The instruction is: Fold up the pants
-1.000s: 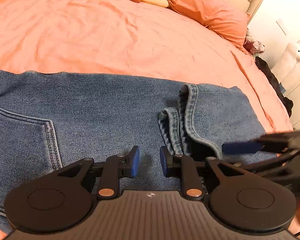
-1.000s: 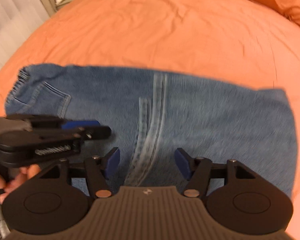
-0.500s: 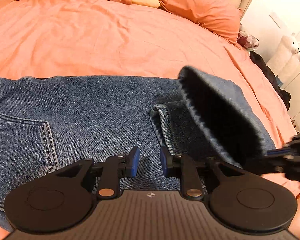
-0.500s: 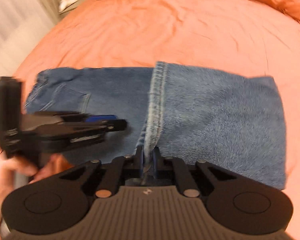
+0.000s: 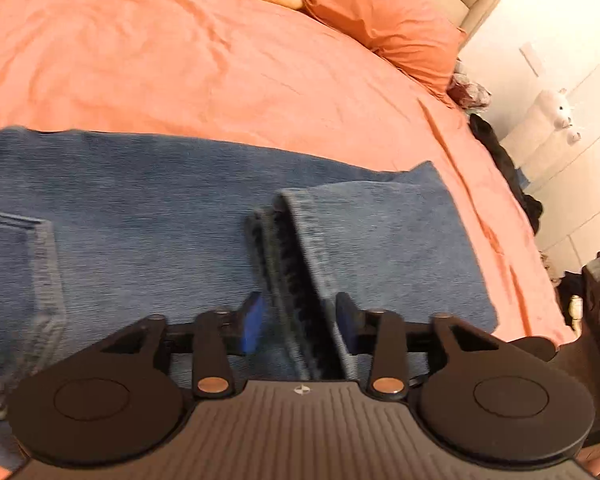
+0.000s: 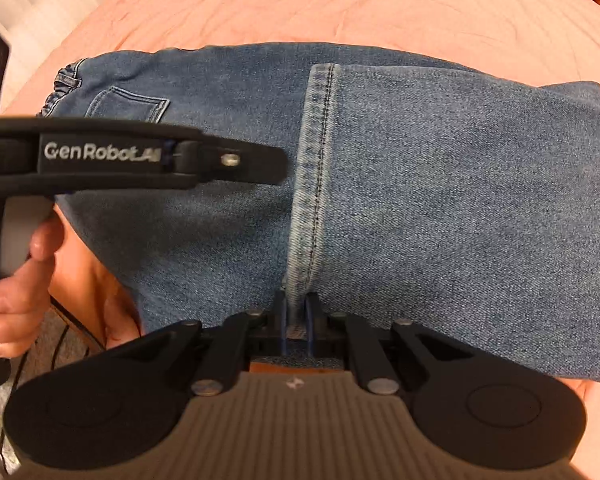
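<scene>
Blue denim pants [image 5: 148, 216] lie across an orange bed, leg ends folded back over the upper part. The stitched hem [image 6: 312, 184] runs down the middle of the right wrist view, with the waistband and back pocket [image 6: 128, 106] at far left. My right gripper [image 6: 296, 320] is shut on the near end of the hem. My left gripper [image 5: 298, 320] is open, its fingers on either side of the lifted hem edge [image 5: 300, 248]. The left gripper also shows in the right wrist view [image 6: 276, 168], hovering over the jeans just left of the hem.
The orange duvet [image 5: 180, 60] stretches behind the pants, with orange pillows [image 5: 384, 20] at the headboard. Dark clothes [image 5: 504, 160] hang off the bed's right edge beside white cabinets [image 5: 572, 152]. Curtains [image 6: 40, 4] stand at far left in the right wrist view.
My right gripper shut on the hem and carried it leftward over the pants. My left gripper's fingers have opened wider and moved astride the hem edge.
</scene>
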